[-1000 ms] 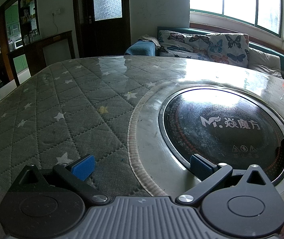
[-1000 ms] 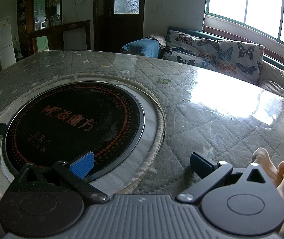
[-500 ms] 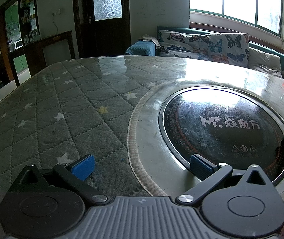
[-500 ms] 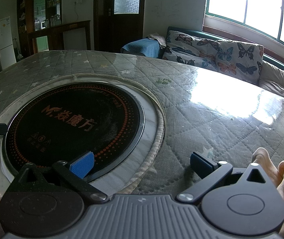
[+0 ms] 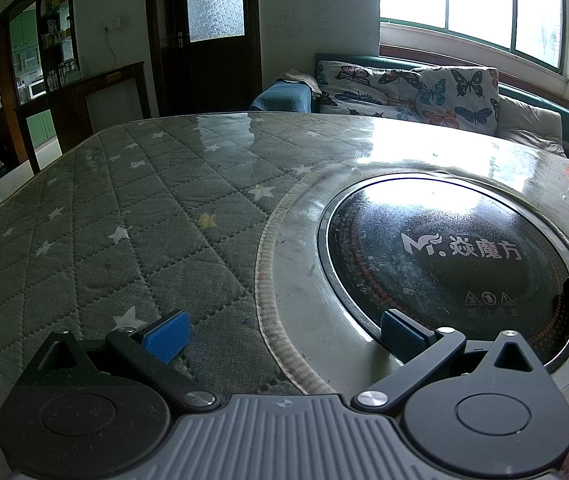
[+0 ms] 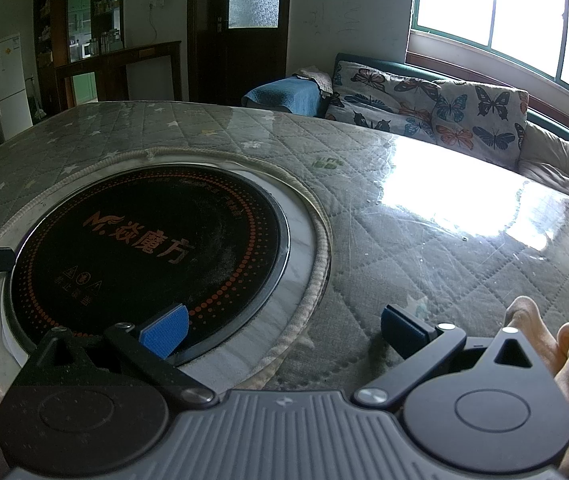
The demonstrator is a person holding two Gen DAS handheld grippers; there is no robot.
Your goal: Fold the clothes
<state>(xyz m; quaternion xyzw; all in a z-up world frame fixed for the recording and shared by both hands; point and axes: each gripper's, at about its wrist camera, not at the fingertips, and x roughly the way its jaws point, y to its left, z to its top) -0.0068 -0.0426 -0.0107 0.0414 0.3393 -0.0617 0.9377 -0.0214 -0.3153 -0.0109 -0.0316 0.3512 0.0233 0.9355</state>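
A: What do the two wrist views show?

B: Two hand-held grippers rest low over a round table [image 5: 132, 216] covered in a grey quilted cloth with white stars under a clear sheet. The left gripper [image 5: 282, 334] has its blue pads spread wide and grips nothing; one pad sits over the cloth, the other over the rim of a black round hotplate [image 5: 456, 256] set into the table's middle.

A: And the right gripper?

B: The right gripper [image 6: 282, 330] is likewise spread wide and empty, one pad over the hotplate [image 6: 152, 252], the other over the quilted cloth. A hand [image 6: 564, 364] shows at its right edge, fingers curled against the gripper's body.

A: Where are the clothes to be folded?

B: No garment can be seen on the table in either view. Behind it stand a sofa [image 6: 436, 100] with butterfly-print cushions, a dark door [image 5: 208, 36] and a bright window [image 5: 472, 0]
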